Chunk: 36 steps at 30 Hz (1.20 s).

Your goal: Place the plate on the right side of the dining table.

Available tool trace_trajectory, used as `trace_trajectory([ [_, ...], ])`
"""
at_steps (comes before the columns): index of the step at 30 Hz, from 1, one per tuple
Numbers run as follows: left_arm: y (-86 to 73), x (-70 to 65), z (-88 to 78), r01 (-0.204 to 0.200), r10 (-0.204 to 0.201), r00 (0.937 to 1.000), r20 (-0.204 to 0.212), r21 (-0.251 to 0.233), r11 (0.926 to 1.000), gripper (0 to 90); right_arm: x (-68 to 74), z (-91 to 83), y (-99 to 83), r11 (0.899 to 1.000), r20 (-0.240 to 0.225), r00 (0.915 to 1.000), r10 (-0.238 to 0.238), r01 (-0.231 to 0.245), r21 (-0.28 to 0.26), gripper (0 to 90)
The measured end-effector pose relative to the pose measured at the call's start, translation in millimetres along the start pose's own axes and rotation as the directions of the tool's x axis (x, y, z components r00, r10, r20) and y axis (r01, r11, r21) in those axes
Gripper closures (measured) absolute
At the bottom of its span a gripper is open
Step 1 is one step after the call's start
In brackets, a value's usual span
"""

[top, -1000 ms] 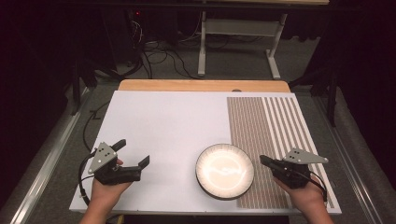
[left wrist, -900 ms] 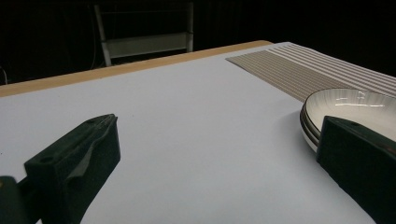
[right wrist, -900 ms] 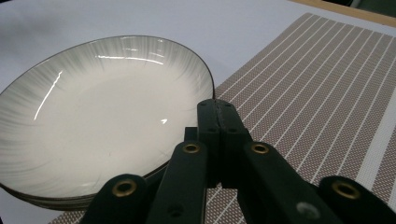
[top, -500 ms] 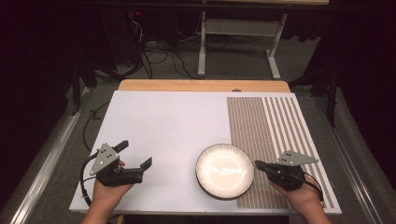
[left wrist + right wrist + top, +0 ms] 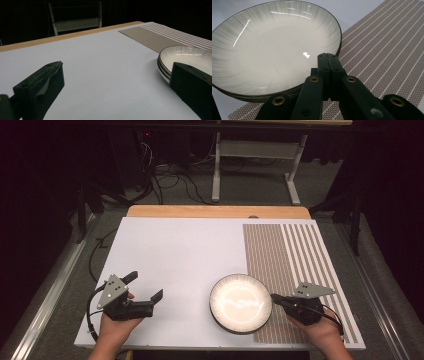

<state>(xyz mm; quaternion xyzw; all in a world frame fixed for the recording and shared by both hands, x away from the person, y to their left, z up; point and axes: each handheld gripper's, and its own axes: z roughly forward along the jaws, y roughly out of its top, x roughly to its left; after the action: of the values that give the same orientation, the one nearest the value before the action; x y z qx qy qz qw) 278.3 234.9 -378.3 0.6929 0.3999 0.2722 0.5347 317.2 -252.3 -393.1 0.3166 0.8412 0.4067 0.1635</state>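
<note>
A stack of shallow white plates (image 5: 240, 303) with dark rims sits near the table's front edge, partly on the striped mat. It also shows in the left gripper view as plates (image 5: 186, 56) and in the right gripper view as plates (image 5: 274, 45). My right gripper (image 5: 275, 298) lies just right of the stack. Its jaws are shut flat against each other with nothing between them, and the right gripper (image 5: 328, 57) has its tip over the plates' near rim. My left gripper (image 5: 145, 285) rests open on the white board, left of the plates; between the left gripper (image 5: 116, 75) jaws is bare board.
A white board (image 5: 175, 255) covers the table, with a wooden strip (image 5: 215, 211) along its far edge. A brown striped mat (image 5: 295, 260) covers the board's right part. Cables and a metal frame (image 5: 255, 165) stand on the dark floor beyond.
My right gripper has slid slightly toward the front edge and the plates' rim. The left gripper has stayed put.
</note>
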Motion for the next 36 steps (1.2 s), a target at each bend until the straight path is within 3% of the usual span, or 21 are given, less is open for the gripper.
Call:
trace_trajectory([
  [36,-1.3,2.1,1.0,0.003,-0.003,1.0000,-0.001,0.017,0.9998,0.6,2.9,-0.6,0.7,1.000,-0.009,0.9997,-0.024,0.024,0.006,90.0],
])
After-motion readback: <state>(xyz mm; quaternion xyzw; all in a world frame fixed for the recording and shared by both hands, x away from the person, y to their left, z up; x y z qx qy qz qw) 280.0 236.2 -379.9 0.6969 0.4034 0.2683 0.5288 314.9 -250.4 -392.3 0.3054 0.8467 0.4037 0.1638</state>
